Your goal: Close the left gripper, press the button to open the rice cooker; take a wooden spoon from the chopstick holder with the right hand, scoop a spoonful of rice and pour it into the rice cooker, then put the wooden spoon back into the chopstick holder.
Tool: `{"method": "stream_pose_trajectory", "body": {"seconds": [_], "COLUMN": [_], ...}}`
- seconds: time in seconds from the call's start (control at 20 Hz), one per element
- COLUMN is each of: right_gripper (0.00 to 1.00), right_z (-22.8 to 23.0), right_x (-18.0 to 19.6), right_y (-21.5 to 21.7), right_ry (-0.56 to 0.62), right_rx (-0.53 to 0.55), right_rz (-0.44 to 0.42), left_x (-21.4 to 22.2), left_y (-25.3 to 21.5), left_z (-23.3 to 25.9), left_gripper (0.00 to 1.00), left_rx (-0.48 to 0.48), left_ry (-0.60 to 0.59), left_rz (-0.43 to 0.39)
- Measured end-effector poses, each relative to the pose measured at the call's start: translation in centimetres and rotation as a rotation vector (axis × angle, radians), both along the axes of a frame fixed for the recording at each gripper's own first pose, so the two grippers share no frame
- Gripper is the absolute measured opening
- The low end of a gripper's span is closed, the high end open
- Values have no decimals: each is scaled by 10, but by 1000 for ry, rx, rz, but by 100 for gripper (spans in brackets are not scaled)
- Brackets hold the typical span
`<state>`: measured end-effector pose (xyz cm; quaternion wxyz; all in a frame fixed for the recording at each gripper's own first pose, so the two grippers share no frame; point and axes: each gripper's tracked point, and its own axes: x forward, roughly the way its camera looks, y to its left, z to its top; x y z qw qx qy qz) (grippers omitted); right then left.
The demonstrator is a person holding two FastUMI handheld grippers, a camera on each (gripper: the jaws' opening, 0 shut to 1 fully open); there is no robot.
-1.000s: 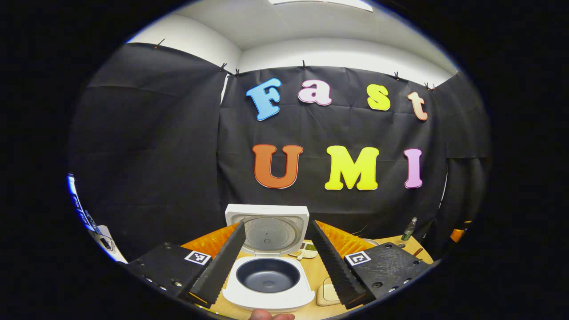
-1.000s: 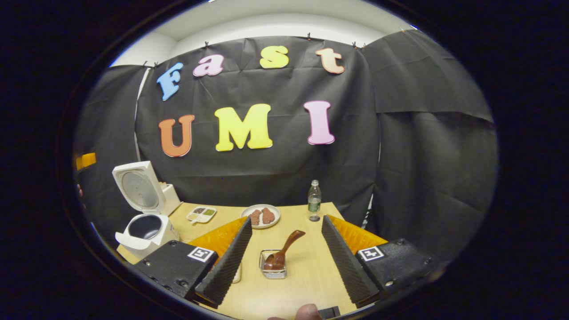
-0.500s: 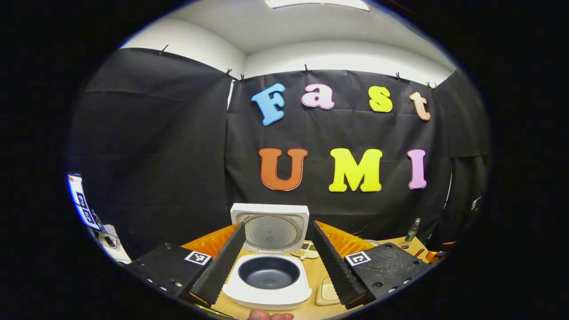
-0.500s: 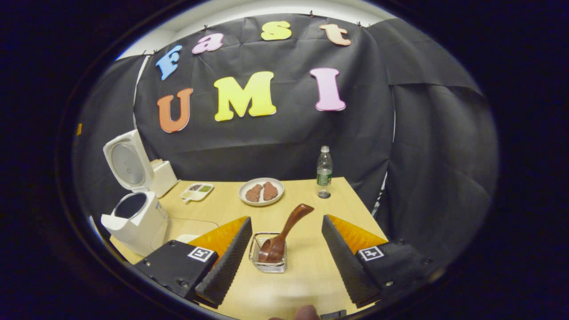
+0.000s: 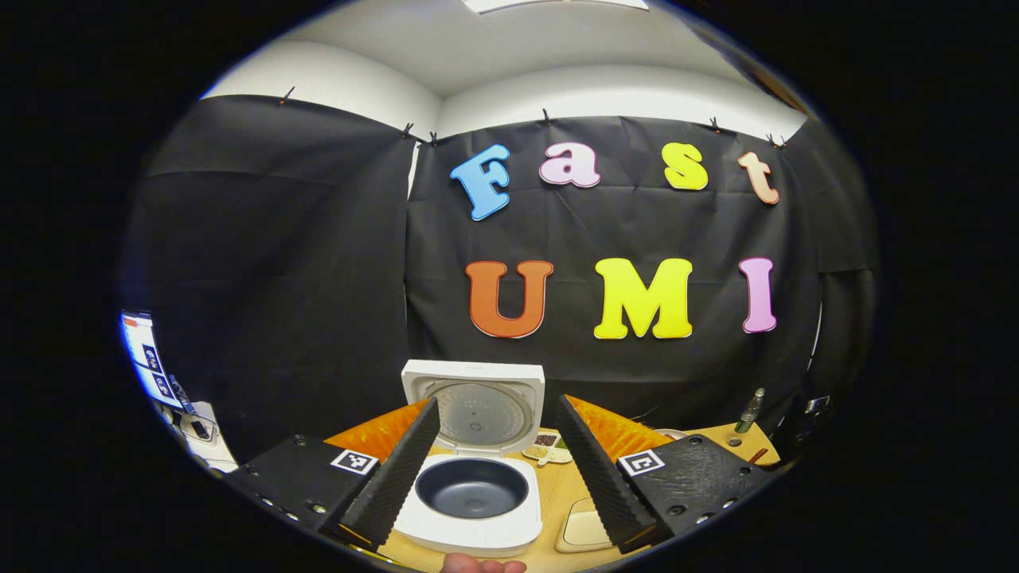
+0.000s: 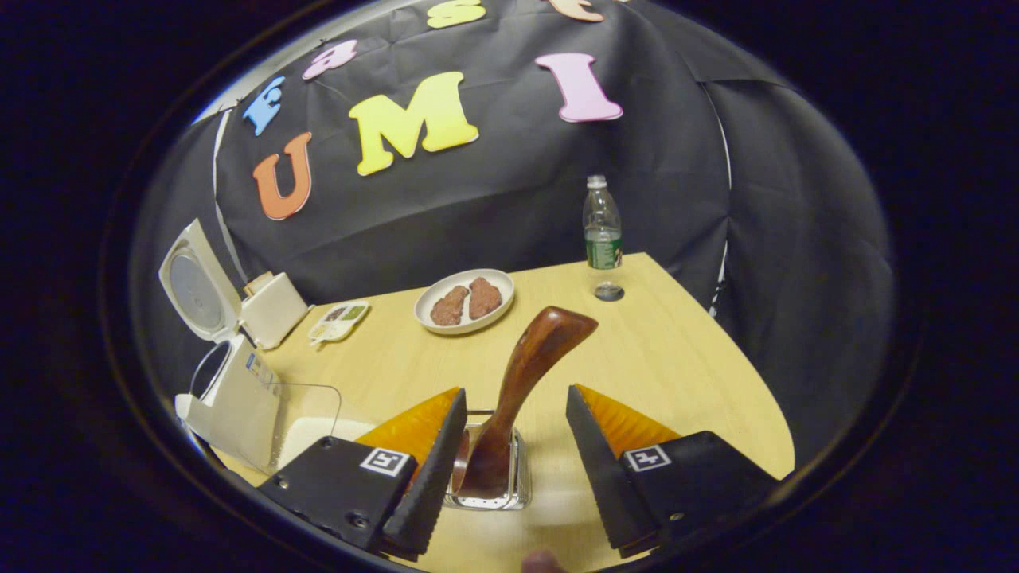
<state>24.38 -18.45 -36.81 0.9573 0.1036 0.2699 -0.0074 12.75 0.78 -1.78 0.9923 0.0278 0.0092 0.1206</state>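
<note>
Right gripper view looks down on the pale wooden table (image 6: 661,350), where the wooden spoon (image 6: 521,382) stands in the chopstick holder (image 6: 509,485), a small wire-mesh basket of bright metal. The spoon is dark reddish-brown and glossy; its bowl sits down inside the basket and its thick, curved handle rises and leans to the right, ending in a broad rounded tip. The right gripper (image 6: 513,477) hangs over the basket with its two fingers spread wide, one on each side of the spoon's lower part and neither pressing on it; the near-left finger lies just beside the basket's rim. Farther back on the table are a white plate (image 6: 466,301) with two brown pieces on it, a clear water bottle (image 6: 603,235) standing upright near the far edge, and a small divided dish (image 6: 338,318). At the left edge stands the white rice cooker (image 6: 227,390) with its lid (image 6: 191,282) tipped up and open, and a clear container (image 6: 306,418) just beside it. Left gripper view faces the rice cooker (image 5: 478,517) head on: the lid (image 5: 475,410) stands upright behind the dark, bare inner pot (image 5: 473,488). The left gripper (image 5: 493,485) is held spread apart, its fingers framing the cooker and gripping nothing
</note>
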Motion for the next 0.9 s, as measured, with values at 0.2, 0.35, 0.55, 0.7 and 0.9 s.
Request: {"method": "stream_pose_trajectory", "body": {"seconds": [0.2, 0.35, 0.55, 0.7, 0.9], "right_gripper": [66, 52, 33, 24, 16], "right_z": [-7, -4, 5, 9, 24], "right_x": [14, 17, 12, 2, -8], "right_y": [2, 2, 5, 14, 21], "right_ry": [23, 28, 28, 40, 30], "right_rx": [24, 33, 26, 24, -2], "right_rz": [16, 25, 39, 45, 20], "left_x": [1, 1, 3, 3, -3], "left_y": [9, 14, 20, 27, 42], "left_z": [-9, -18, -20, -18, -24], "left_gripper": [94, 94, 94, 94, 94], "left_rx": [-4, -27, -49, -61, -72], "left_ry": [31, 42, 44, 26, 43], "left_rz": [38, 57, 60, 48, 12]}}
